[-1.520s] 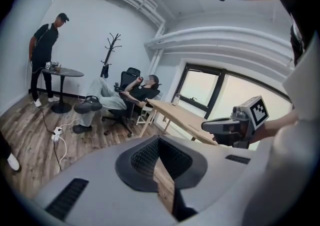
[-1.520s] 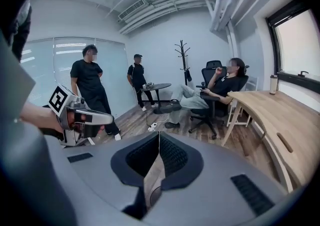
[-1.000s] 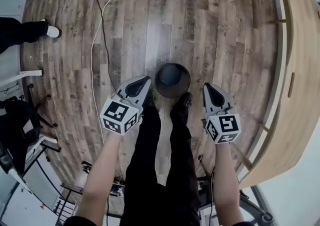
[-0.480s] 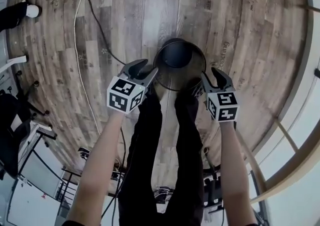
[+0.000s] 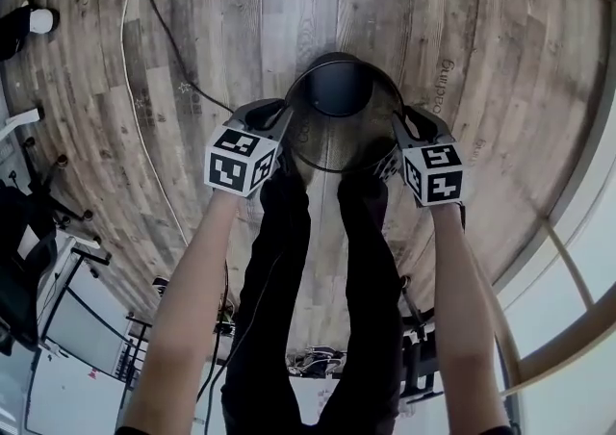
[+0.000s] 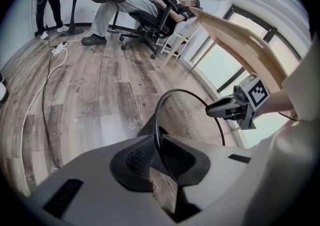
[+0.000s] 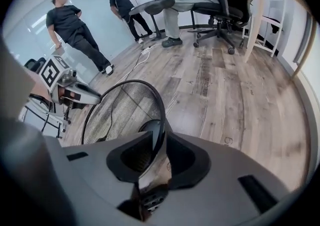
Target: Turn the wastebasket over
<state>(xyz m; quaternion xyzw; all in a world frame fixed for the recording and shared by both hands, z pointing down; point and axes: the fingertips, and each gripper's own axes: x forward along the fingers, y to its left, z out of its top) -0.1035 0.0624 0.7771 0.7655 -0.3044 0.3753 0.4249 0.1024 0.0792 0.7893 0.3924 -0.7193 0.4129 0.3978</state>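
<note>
The wastebasket is a black mesh bin that stands upright on the wood floor, mouth up, just in front of the person's shoes. My left gripper sits on the left side of its rim and my right gripper on the right side. In the left gripper view the wire rim runs between my closing jaws, with both pads against it. The right gripper view shows the same: rim and mesh wall pass between the closing jaws.
A cable snakes over the floor at the left. The person's legs and shoes stand right behind the bin. A seated person in an office chair, a wooden desk and two standing people lie farther off.
Both grippers have dropped from beside the legs to the bin's rim, one on each side. Their jaws opened on the way down and have narrowed over the rim.
</note>
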